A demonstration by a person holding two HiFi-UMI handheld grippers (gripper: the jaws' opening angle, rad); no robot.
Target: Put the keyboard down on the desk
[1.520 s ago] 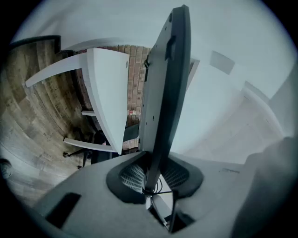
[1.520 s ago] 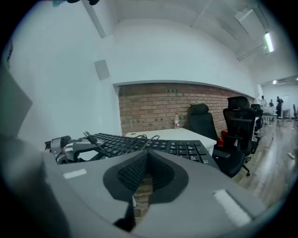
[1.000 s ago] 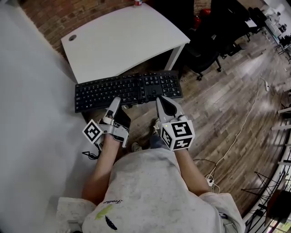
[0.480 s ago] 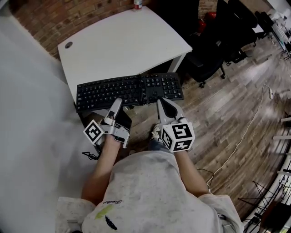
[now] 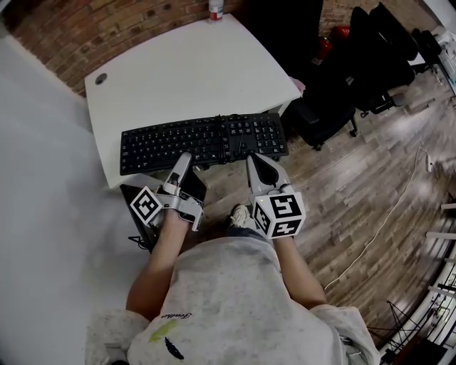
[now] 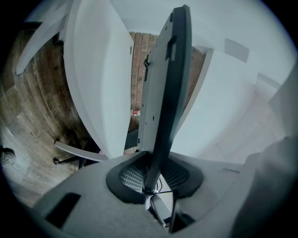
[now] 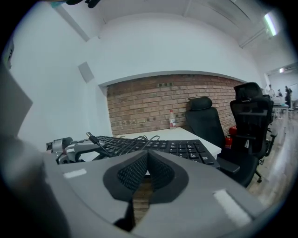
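Note:
A black keyboard [image 5: 203, 140] is held level over the front edge of the white desk [image 5: 185, 71]. My left gripper [image 5: 182, 162] is shut on its near edge, left of the middle. In the left gripper view the keyboard [image 6: 163, 93] runs edge-on out from between the pads [image 6: 150, 179], beside the desk [image 6: 98, 69]. My right gripper [image 5: 254, 158] sits at the near edge further right. Its pads [image 7: 148, 155] meet with nothing between them, and the keyboard [image 7: 181, 148] with its bundled cable [image 7: 135, 138] lies just beyond.
A bottle [image 5: 215, 8] stands at the desk's far edge by the brick wall [image 5: 71, 36]. Black office chairs [image 5: 370, 50] crowd the desk's right side. A white cable [image 5: 385, 207] trails over the wood floor. A white wall [image 5: 43, 178] runs along the left.
The keyboard and both grippers have moved forward: it was short of the desk's front edge and now hangs over it. Both grippers keep their places on it.

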